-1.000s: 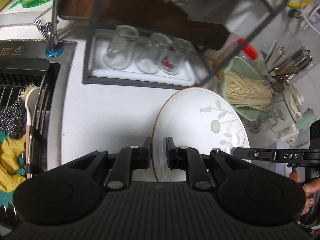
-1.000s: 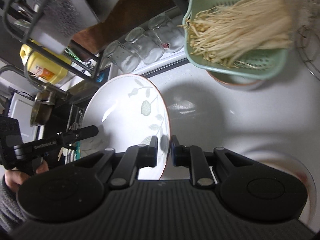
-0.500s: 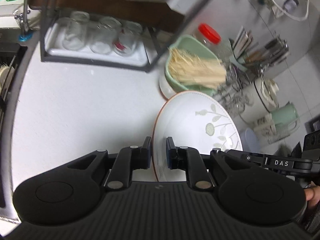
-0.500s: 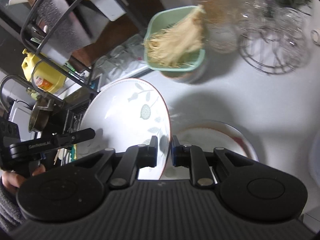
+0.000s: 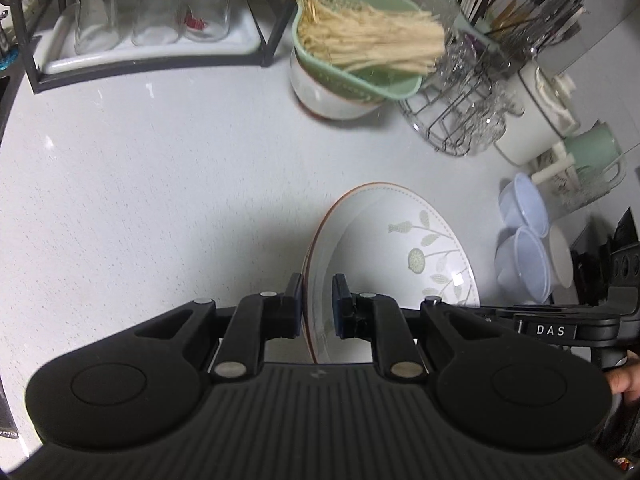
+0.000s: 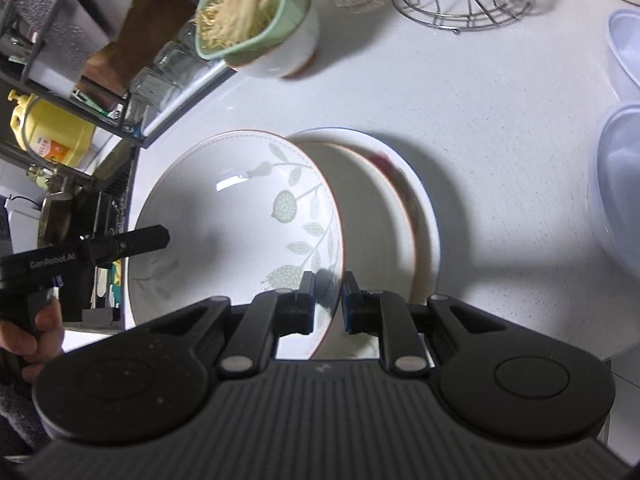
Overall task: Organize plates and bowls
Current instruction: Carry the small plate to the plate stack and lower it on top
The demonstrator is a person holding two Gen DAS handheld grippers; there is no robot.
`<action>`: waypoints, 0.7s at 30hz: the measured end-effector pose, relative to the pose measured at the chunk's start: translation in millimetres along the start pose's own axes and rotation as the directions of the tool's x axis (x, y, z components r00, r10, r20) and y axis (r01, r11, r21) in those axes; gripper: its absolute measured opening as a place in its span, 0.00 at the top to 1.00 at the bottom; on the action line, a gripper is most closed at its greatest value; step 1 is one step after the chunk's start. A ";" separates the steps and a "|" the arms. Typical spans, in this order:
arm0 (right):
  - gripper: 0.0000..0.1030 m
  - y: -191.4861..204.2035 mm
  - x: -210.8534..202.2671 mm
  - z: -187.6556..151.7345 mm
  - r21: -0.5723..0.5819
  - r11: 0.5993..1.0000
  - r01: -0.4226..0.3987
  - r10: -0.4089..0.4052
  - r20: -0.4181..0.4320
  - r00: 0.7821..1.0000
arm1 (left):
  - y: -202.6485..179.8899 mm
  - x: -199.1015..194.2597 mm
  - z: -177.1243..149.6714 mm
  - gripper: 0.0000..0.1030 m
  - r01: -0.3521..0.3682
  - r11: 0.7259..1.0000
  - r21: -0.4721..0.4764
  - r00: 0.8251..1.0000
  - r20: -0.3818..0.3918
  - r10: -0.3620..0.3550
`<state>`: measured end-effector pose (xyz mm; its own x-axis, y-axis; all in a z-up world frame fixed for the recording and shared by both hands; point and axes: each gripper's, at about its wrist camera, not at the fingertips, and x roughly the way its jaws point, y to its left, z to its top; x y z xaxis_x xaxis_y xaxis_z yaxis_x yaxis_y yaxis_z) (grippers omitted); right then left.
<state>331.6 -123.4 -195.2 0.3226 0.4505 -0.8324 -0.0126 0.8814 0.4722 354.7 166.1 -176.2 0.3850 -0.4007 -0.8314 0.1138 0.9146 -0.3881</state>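
A white plate with a leaf pattern and brown rim (image 5: 400, 248) is held between both grippers above the white counter. My left gripper (image 5: 317, 304) is shut on its near-left rim. My right gripper (image 6: 328, 300) is shut on the opposite rim of the same leaf plate (image 6: 240, 224). In the right wrist view a stack of white plates with brown rims (image 6: 404, 208) lies flat on the counter just right of and below the held plate. The left gripper's body (image 6: 100, 248) shows at the left of that view.
A green colander of enoki mushrooms (image 5: 360, 48) sits in a white bowl (image 5: 320, 96) at the back. A wire glass rack (image 5: 460, 120), clear plastic tubs (image 5: 524, 248), a teapot (image 5: 536, 116) and a tray of upturned glasses (image 5: 152, 12) stand around the counter (image 5: 160, 184).
Both grippers have carried the leaf plate rightwards from near the sink, across the counter. The stack of plates has come into view beneath it, and the held plate now hangs lower beside it.
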 end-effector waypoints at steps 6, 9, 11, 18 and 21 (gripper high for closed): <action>0.84 -4.3 2.5 -3.5 -0.011 1.000 0.022 -0.022 0.009 1.000 | -4.5 8.8 -1.0 0.85 -0.031 0.999 0.011 0.999 -0.039 0.031; 0.84 -4.2 4.7 -4.3 -0.031 0.999 0.041 -0.040 0.012 0.999 | -8.9 12.1 -2.3 0.85 -0.055 0.998 0.027 0.997 -0.050 0.056; 0.82 -2.7 5.9 -6.6 -0.053 0.997 0.059 -0.059 0.011 0.998 | -11.8 14.3 -3.6 0.85 -0.069 0.997 0.031 0.996 -0.061 0.071; 0.81 3.1 6.4 -10.6 -0.064 0.993 0.099 -0.096 0.052 0.994 | -17.6 20.1 -2.9 0.84 -0.114 0.993 0.034 0.991 -0.070 0.116; 0.80 6.1 6.7 -11.4 -0.064 0.991 0.118 -0.113 0.073 0.991 | -21.5 23.3 -1.4 0.84 -0.142 0.989 0.038 0.986 -0.084 0.145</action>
<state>322.9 -113.4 -201.2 0.3906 0.3361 -0.8570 -0.0349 0.9357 0.3510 359.9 137.0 -187.8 0.3192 -0.2672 -0.9092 0.0925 0.9636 -0.2507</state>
